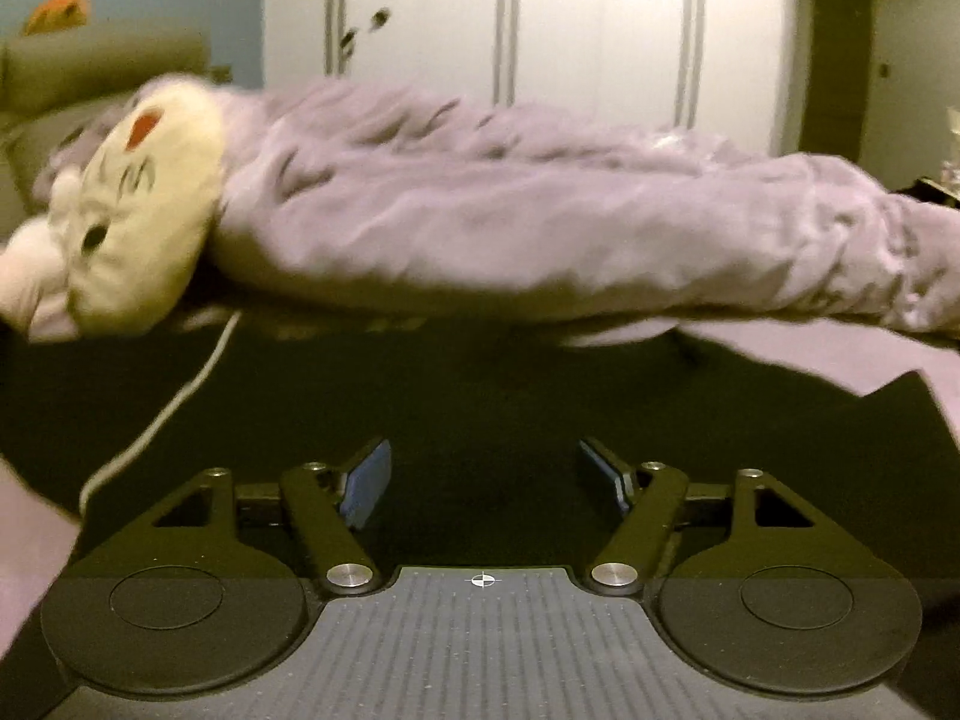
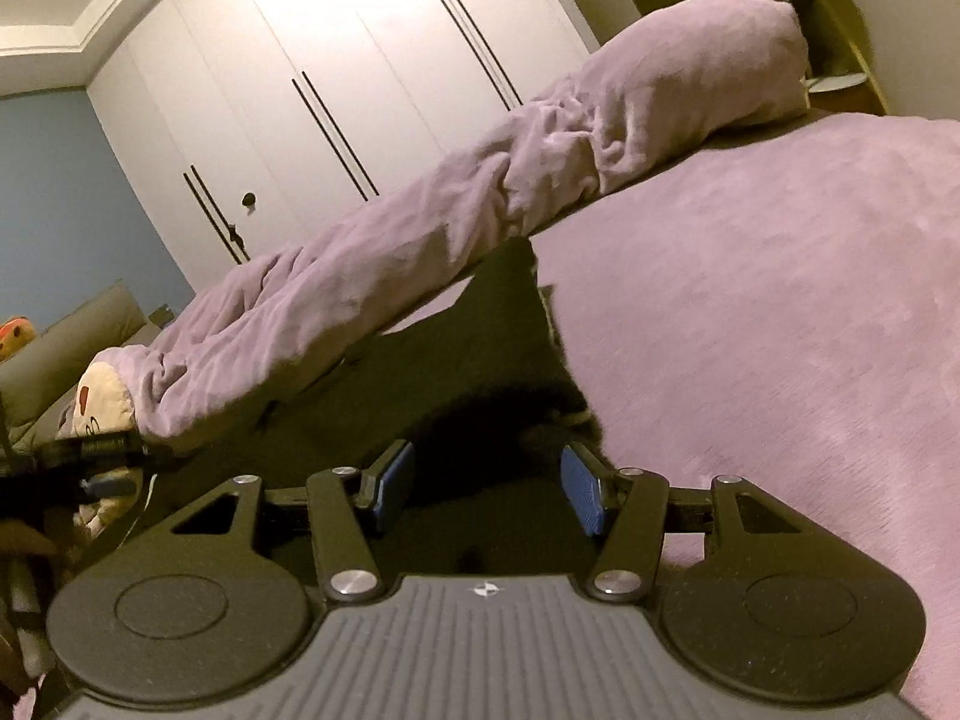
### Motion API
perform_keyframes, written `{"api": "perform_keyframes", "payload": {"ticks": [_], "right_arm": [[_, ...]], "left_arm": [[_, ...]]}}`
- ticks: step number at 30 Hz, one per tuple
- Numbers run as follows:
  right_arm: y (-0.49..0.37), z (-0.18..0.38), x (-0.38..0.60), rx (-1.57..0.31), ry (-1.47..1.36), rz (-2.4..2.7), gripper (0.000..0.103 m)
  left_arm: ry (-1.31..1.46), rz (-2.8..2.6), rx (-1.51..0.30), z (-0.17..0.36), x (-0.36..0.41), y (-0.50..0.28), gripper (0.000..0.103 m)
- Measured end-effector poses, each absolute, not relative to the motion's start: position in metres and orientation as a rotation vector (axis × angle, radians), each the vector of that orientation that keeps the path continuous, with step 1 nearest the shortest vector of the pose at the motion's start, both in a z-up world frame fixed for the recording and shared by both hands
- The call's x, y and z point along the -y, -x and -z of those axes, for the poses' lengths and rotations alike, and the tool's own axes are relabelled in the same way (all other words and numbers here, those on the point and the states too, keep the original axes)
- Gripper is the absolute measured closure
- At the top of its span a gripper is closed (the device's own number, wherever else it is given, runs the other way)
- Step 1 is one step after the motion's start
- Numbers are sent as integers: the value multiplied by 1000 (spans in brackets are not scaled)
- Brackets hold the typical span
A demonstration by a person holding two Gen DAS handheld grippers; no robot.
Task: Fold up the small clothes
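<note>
With the black garment (image 2: 456, 354) lying spread on the bed (image 2: 780, 312), the left tool (image 1: 483, 480) is hovering wide and empty while the right tool (image 2: 486, 486) is standing half-open over the cloth without clamping it, so the next fold likely calls for gripping an edge.

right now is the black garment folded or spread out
Cannot tell for sure. The black garment lies flat on the purple bed cover, one pointed corner up near the rolled blanket; too dark to show fold lines.

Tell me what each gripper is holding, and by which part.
Left gripper: nothing, jaws apart over the black garment. Right gripper: open around the garment's raised fold; pads not visibly pressing, so no hold.
</note>
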State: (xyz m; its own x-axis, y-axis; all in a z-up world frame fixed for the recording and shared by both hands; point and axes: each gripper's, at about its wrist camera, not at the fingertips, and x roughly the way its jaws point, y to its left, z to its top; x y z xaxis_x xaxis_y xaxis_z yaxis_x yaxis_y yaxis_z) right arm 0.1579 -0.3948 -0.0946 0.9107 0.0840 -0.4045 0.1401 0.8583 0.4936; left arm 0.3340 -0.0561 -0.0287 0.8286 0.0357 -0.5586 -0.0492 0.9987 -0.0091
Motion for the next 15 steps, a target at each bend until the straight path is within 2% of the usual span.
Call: {"api": "perform_keyframes", "payload": {"ticks": [4,5,6,10,13,14,15], "right_arm": [[-164,96,386,-439,-517,16,49],[-167,96,384,-440,-509,3,49],[-168,96,382,-439,-502,-3,49],[-173,103,378,-472,-499,3,49],[-178,109,379,-496,-510,15,49],[-178,109,378,-496,-505,15,49],[-178,110,377,-496,-496,15,49]], "left_arm": [[75,-82,-659,46,36,-347,26],[87,-67,-687,51,33,-353,20],[85,-62,-717,56,33,-359,17],[65,-121,-750,73,28,-371,20],[111,-96,-739,80,22,-371,40],[95,-66,-726,79,24,-371,67],[76,-50,-721,77,28,-371,86]]}}
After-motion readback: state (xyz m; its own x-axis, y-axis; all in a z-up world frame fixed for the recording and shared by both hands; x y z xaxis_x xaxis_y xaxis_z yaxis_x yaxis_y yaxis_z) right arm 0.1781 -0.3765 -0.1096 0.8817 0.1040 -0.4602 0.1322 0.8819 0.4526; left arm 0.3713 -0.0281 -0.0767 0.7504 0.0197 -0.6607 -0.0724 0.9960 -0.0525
